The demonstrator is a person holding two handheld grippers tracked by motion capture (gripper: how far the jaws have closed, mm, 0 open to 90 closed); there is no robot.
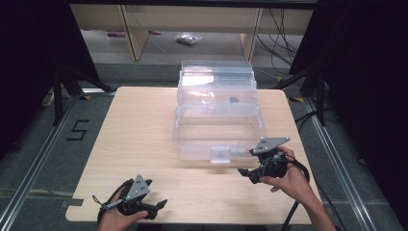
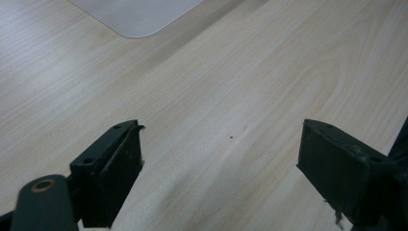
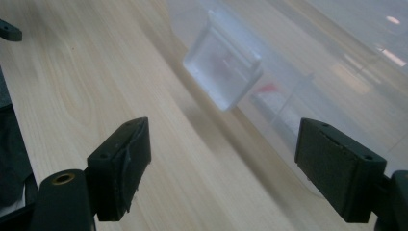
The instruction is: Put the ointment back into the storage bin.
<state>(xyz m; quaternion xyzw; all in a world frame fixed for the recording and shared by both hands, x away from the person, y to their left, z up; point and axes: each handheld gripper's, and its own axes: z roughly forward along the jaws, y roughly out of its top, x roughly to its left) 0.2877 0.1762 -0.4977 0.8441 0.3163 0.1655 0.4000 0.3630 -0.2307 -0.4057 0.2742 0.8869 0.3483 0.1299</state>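
A clear plastic storage box (image 1: 219,130) stands at the middle back of the wooden table (image 1: 139,139), its lid (image 1: 216,79) raised behind it. A clear latch (image 1: 221,155) hangs at its front wall. My right gripper (image 1: 246,166) is held just right of that latch, open and holding nothing. In the right gripper view the latch (image 3: 223,72) and the box wall (image 3: 327,67) lie ahead of the open right gripper (image 3: 221,144). My left gripper (image 1: 158,195) rests near the table's front left, open over bare wood; its jaws stand wide apart in the left gripper view (image 2: 221,144).
A small dark item (image 1: 234,100) shows through the box's back part. Black stands (image 1: 60,91) flank the table. A shelf unit (image 1: 192,24) and cables lie on the floor beyond. A pale rounded corner (image 2: 139,14) sits far ahead of the left gripper.
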